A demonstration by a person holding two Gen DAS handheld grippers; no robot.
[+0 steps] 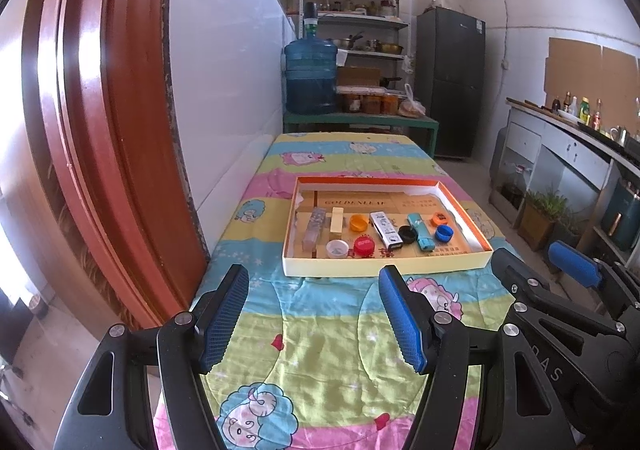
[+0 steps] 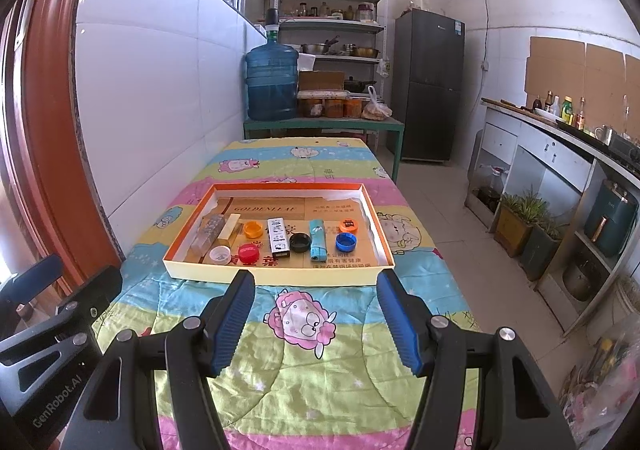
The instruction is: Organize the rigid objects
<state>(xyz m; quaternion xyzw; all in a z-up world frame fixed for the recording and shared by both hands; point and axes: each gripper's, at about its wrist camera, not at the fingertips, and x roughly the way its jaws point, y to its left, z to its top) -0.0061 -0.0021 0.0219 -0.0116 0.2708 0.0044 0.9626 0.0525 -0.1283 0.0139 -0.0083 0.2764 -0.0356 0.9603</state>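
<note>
A shallow cardboard box lid (image 1: 384, 268) (image 2: 276, 275) with an orange rim lies on the quilted table. Inside it sit a clear case (image 2: 208, 234), a cream block (image 2: 229, 228), a white lighter (image 2: 278, 237), a teal lighter (image 2: 317, 240) and several bottle caps: orange (image 2: 253, 229), red (image 2: 249, 251), white (image 2: 219, 255), black (image 2: 300, 242), blue (image 2: 345, 242). My left gripper (image 1: 314, 282) and right gripper (image 2: 316, 284) both hover open and empty in front of the box's near wall. The right gripper also shows at the right edge of the left wrist view.
The table with the cartoon quilt (image 2: 304, 362) stands against a white tiled wall; a red door frame (image 1: 100, 130) is at the left. Behind the table a green bench carries a water jug (image 2: 272, 78). A fridge (image 2: 430, 86), shelves and a counter line the back and right.
</note>
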